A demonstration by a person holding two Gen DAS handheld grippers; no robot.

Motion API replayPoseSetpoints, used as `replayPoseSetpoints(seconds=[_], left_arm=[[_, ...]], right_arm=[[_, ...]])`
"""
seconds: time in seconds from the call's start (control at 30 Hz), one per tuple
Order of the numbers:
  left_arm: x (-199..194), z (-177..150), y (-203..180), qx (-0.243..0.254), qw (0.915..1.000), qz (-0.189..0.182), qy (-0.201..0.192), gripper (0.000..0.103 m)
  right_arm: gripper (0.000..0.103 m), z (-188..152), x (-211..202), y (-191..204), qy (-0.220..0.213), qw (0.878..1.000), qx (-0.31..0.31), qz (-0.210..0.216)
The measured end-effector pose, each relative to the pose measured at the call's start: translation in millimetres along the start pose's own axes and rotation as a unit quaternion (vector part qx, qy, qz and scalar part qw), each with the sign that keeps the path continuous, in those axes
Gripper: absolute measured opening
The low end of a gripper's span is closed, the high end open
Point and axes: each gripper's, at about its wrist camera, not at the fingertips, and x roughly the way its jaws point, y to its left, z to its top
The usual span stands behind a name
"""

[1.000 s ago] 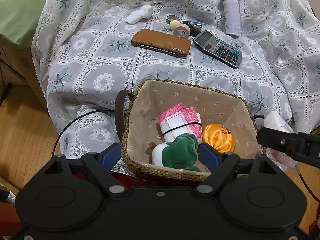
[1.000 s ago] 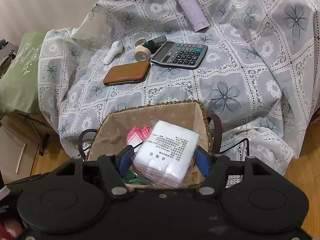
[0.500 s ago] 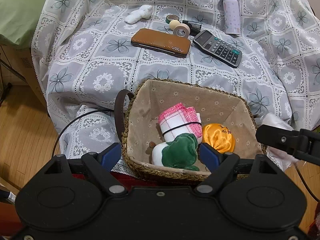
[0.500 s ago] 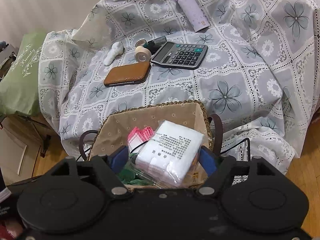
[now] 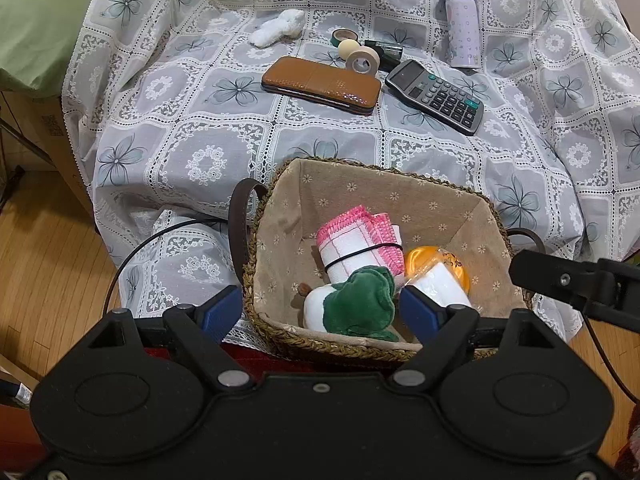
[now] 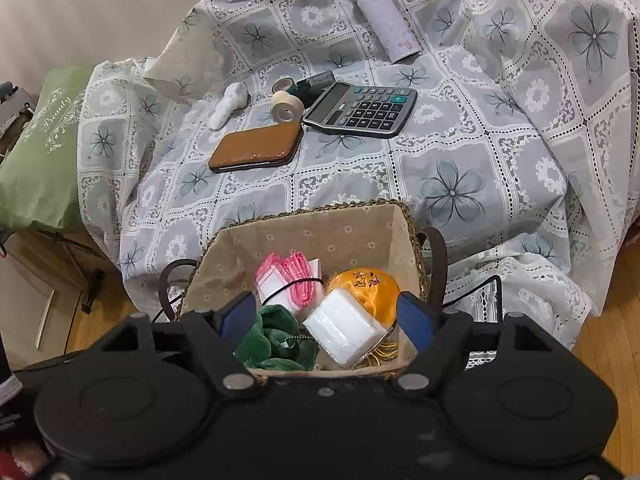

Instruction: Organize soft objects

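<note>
A woven basket (image 5: 360,196) (image 6: 312,236) with a beige lining stands at the front edge of the covered bed. In it lie a pink-edged cloth bundle (image 5: 356,240), a green and white plush (image 5: 360,300), an orange pouch (image 6: 368,284) and a white plastic-wrapped packet (image 6: 344,334) (image 5: 440,284). My right gripper (image 6: 326,318) hangs open above the basket, and the packet lies loose below its fingers. My left gripper (image 5: 320,312) is open and empty over the basket's near rim. A white fluffy item (image 5: 278,30) lies far back on the bed.
On the floral lace cover lie a brown wallet (image 5: 320,84), a calculator (image 5: 436,96), tape rolls (image 5: 362,60) and a lilac bottle (image 5: 462,24). A green pillow (image 5: 36,28) is at the left. A black cable (image 5: 152,240) hangs beside the basket, over the wooden floor (image 5: 44,272).
The right gripper's jaws opened and the white packet dropped from between them into the basket, against the orange pouch. The left gripper has stayed as it was.
</note>
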Motion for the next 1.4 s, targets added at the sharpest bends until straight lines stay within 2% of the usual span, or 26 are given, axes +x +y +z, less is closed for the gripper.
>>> replayPoseSetpoints(seconds=[1.4], left_arm=[[-0.7,2.1,0.2,0.004,1.0,0.003,-0.001,0.082]], right_arm=[[0.077,-0.8,8.2,-3.5,0.02,1.0,0.013,-0.01]])
